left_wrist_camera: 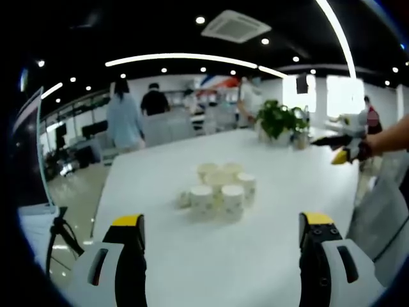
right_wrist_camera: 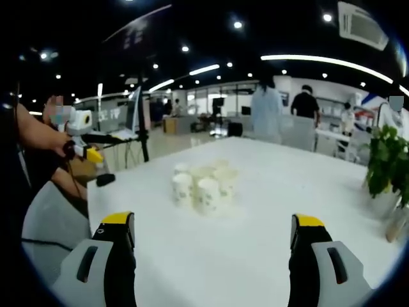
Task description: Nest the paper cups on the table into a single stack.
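Both pairs of jaws stand wide apart with nothing between them: our left gripper (left_wrist_camera: 220,233) and our right gripper (right_wrist_camera: 214,233) hang over the near part of the white table (left_wrist_camera: 255,268), each looking toward the same target from a different side. We see the paper cups (left_wrist_camera: 220,188) gathered in a tight cluster near the middle of the tabletop, upside down as far as we can tell, their sides touching or just beside one another. They sit well apart from both sets of jaws, so no cup is gripped and nothing is nested yet.

In the left gripper view the other gripper comes in at the far right edge, held by a hand, with a potted plant (left_wrist_camera: 278,118) on the table beyond the cups. People stand at desks in the far background.

We judge the crowding to be the main risk. With the cups packed so closely, wide jaws closing on one cup could catch a neighbour too and tip it or push it across the smooth table. Paper walls are thin, so a hard squeeze could dent a cup and keep it from sliding into another. If the cups are indeed inverted, we must nest them in one orientation; a tilted cup lowered onto another may jam on the rim or topple the stack.
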